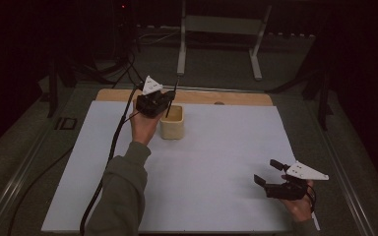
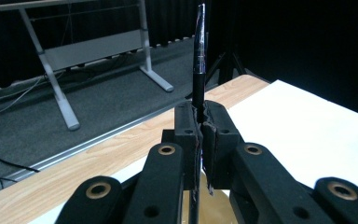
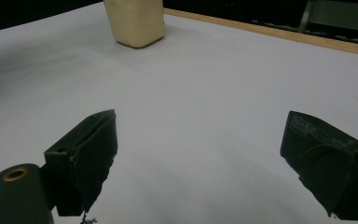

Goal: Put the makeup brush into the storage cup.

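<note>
Left gripper [image 1: 170,98], far left of bench [image 1: 216,162]: jaws clenched on upright black pen [image 2: 199,60], directly above cream cup [image 1: 172,123]; right gripper [image 1: 268,172], near right, well apart from cup: jaws spread wide, holding nothing.

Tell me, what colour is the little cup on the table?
The cup is pale cream-yellow, clearest in the high view, beside the left gripper.

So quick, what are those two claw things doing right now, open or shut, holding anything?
Left gripper: shut on a black pen, above the beige cup.
Right gripper: open, holding nothing.
</note>
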A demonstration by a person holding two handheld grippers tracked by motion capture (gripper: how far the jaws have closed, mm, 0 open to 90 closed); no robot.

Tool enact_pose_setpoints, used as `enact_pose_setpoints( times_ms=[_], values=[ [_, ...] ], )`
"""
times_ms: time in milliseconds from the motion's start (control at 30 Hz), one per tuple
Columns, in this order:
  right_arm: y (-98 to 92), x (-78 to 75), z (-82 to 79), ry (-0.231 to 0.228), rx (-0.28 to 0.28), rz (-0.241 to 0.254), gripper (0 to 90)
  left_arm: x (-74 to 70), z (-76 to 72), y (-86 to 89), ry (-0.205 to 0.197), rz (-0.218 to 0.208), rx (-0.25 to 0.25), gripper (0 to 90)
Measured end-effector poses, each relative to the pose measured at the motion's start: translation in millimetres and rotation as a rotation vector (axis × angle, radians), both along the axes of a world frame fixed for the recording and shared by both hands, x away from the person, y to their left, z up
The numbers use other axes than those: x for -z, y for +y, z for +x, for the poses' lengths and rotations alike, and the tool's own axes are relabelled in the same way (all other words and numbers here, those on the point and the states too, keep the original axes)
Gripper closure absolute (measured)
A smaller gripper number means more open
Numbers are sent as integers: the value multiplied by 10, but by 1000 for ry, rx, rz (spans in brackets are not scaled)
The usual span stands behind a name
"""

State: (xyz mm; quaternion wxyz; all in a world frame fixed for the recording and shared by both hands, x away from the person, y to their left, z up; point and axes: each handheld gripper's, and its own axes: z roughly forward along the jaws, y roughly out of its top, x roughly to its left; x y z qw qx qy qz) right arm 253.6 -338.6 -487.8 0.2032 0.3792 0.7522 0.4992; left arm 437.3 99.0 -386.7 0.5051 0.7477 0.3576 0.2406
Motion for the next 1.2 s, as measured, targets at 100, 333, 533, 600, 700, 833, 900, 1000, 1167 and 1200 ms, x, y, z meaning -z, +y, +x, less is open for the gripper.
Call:
enact_pose_setpoints(
  times_ms=[100,333,533,600,700,833,900,1000,1167,1200],
  values=[
    [-1,0,1,-1,0,0,108,18,3,-2,2,2,-1,862],
    [-1,-1,0,0,-1,-1,108,52,2,-26,3,7,-1,861],
    [-3,0,-1,-1,0,-1,108,83,2,-34,2,17,-6,861],
    [-3,0,0,-1,0,-1,108,90,2,-33,1,16,-8,861],
    [-3,0,0,-2,0,-1,108,112,0,-9,6,10,-15,861],
    [1,3,3,-1,-2,-4,108,148,2,22,15,9,-22,861],
    [3,4,3,0,-2,-3,108,154,2,27,14,11,-21,860],
    [2,4,2,2,-1,-3,108,177,5,38,20,6,-25,860],
    [0,5,2,3,0,-2,108,229,7,49,33,13,-26,858],
    [0,5,2,2,0,-2,108,239,7,52,37,15,-24,858]
  ],
)
